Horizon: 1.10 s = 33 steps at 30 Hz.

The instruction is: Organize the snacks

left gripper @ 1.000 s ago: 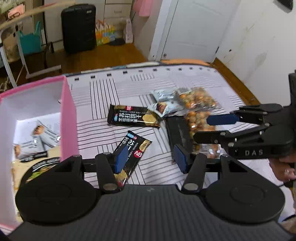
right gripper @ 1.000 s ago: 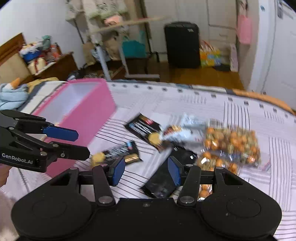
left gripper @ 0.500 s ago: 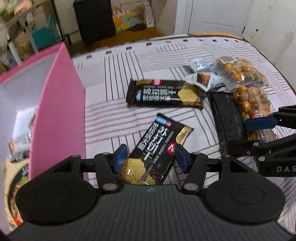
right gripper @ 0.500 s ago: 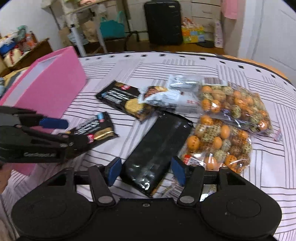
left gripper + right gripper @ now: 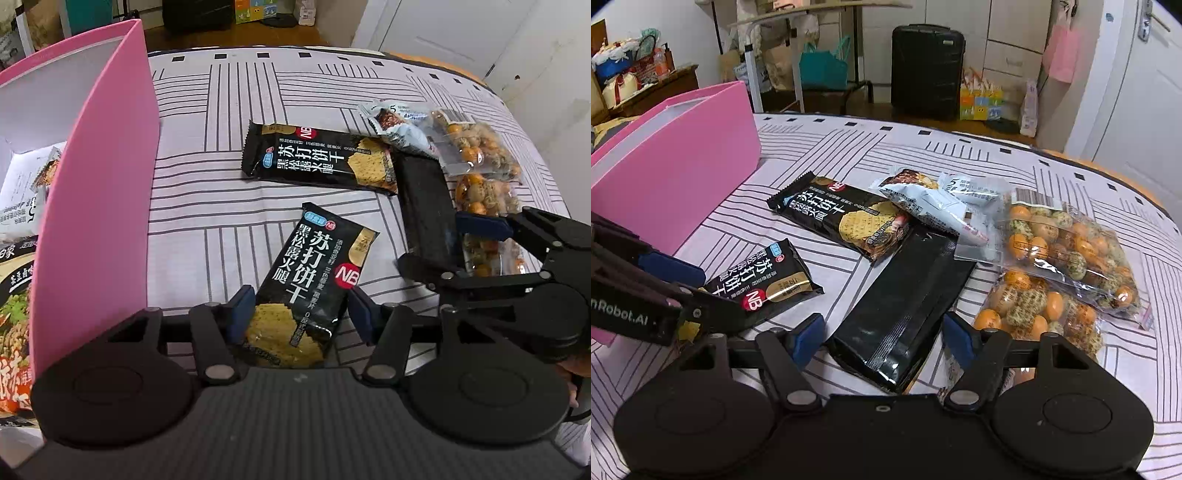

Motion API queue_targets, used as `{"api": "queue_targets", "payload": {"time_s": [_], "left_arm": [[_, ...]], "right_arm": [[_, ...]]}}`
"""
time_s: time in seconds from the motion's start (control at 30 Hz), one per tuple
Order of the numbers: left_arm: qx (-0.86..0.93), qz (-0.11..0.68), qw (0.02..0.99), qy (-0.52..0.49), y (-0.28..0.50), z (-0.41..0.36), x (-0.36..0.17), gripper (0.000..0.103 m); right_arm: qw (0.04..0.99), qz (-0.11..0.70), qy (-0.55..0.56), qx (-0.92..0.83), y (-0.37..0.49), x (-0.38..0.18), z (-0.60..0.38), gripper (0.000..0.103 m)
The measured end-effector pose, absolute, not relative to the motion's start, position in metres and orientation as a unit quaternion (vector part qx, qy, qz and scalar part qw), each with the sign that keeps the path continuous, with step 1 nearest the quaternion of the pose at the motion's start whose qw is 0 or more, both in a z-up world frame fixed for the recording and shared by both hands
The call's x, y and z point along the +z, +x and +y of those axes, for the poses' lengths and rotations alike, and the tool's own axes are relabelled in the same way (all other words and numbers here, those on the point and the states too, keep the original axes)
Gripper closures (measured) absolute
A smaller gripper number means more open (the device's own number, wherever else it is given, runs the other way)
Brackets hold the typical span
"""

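Straddling a cracker packet (image 5: 314,280) and a black pouch (image 5: 908,310) on the bed (image 5: 207,206), both grippers' fingers (image 5: 242,312) stood released; squeezing, then lifting toward the pink box (image 5: 99,206), seemingly came next.

Snacks spread over the bed (image 5: 229,110), box at the left.

The box (image 5: 99,206) stands on the left edge with packets inside. Right of it lies a short cracker pack (image 5: 314,280), a longer cracker pack (image 5: 317,162) behind it. Further right sits a plain pouch (image 5: 905,310), then two bags of nuts (image 5: 1067,251). Two small sachets (image 5: 931,201) lie behind the pouch, overlapping the longer pack.
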<state>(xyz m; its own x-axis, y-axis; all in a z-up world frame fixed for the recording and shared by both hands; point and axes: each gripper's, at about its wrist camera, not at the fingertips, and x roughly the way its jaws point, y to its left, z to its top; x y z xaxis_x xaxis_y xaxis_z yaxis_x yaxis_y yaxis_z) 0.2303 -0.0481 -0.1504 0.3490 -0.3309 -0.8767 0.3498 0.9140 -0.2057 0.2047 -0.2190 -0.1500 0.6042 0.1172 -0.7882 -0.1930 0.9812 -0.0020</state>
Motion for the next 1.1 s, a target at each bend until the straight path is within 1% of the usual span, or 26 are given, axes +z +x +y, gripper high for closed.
{"api": "queue_targets", "payload": {"time_s": [0.07, 0.17, 0.2, 0.23, 0.3, 0.33, 0.37, 0.5, 0.57, 0.63, 0.7, 0.83, 1.1], "left_arm": [[-0.206, 0.537, 0.818, -0.001, 0.230, -0.046, -0.150, 0.051], [-0.210, 0.541, 0.814, -0.005, 0.228, -0.045, -0.149, 0.052], [-0.211, 0.541, 0.814, -0.005, 0.227, -0.045, -0.148, 0.051], [-0.212, 0.542, 0.813, -0.001, 0.226, -0.046, -0.148, 0.047], [-0.214, 0.541, 0.813, 0.015, 0.225, -0.048, -0.148, 0.046], [-0.213, 0.539, 0.815, 0.027, 0.224, -0.051, -0.149, 0.045], [-0.213, 0.537, 0.815, 0.037, 0.222, -0.053, -0.151, 0.045], [-0.207, 0.524, 0.825, 0.053, 0.218, -0.058, -0.159, 0.045], [-0.203, 0.509, 0.835, 0.051, 0.214, -0.059, -0.161, 0.045], [-0.200, 0.498, 0.842, 0.057, 0.210, -0.060, -0.161, 0.052], [-0.198, 0.497, 0.843, 0.057, 0.209, -0.061, -0.159, 0.054], [-0.196, 0.508, 0.838, 0.035, 0.205, -0.057, -0.154, 0.054], [-0.192, 0.504, 0.841, 0.026, 0.186, -0.056, -0.134, 0.054]], "right_arm": [[0.897, 0.431, -0.048, 0.086, 0.198, -0.146, -0.221, 0.038], [0.888, 0.444, -0.045, 0.109, 0.192, -0.144, -0.226, 0.038], [0.885, 0.448, -0.043, 0.116, 0.191, -0.143, -0.228, 0.037], [0.882, 0.453, -0.042, 0.124, 0.189, -0.142, -0.230, 0.037], [0.877, 0.458, -0.048, 0.138, 0.187, -0.142, -0.232, 0.037], [0.877, 0.459, -0.049, 0.137, 0.187, -0.143, -0.231, 0.032], [0.876, 0.461, -0.048, 0.132, 0.188, -0.144, -0.232, 0.030], [0.887, 0.441, -0.059, 0.122, 0.194, -0.153, -0.226, 0.030], [0.896, 0.425, -0.065, 0.113, 0.194, -0.158, -0.222, 0.033], [0.902, 0.414, -0.067, 0.105, 0.191, -0.159, -0.219, 0.036], [0.905, 0.410, -0.064, 0.096, 0.188, -0.157, -0.217, 0.040], [0.907, 0.410, -0.056, 0.079, 0.179, -0.149, -0.220, 0.041], [0.906, 0.411, -0.033, 0.090, 0.156, -0.132, -0.224, 0.044]]}}
